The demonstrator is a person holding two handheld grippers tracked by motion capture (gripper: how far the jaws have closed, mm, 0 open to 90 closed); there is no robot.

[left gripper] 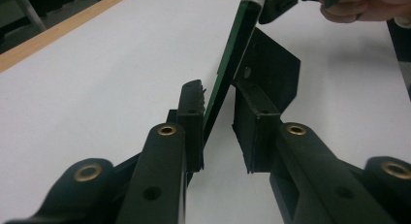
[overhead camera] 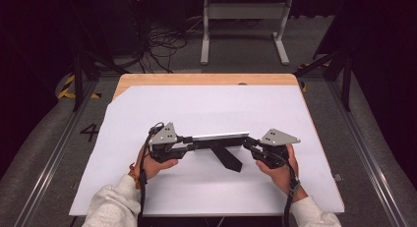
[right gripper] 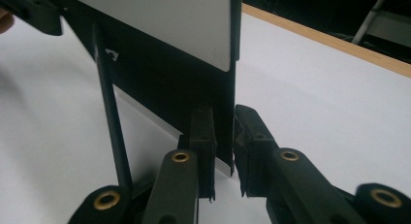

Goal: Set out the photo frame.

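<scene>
Both tongs had it: the left gripper (overhead camera: 184, 147) pinched the nine o'clock end of the long flat panel (overhead camera: 219, 137) and the right gripper (overhead camera: 250, 145) the three o'clock end, its long axis running between them above the white sheet (overhead camera: 206, 106)

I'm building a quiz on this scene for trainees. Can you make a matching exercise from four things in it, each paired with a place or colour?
Things:
1. left hand-held gripper
2. right hand-held gripper
3. long flat green-edged board with a black bracket
4. large white sheet covering the wooden table

Descriptions:
A. spread under everything
B. clamps the board's end at the left of the high view
C. spans between the two grippers
D. clamps the board's end at the right of the high view

Pairs: 1-B, 2-D, 3-C, 4-A
</scene>
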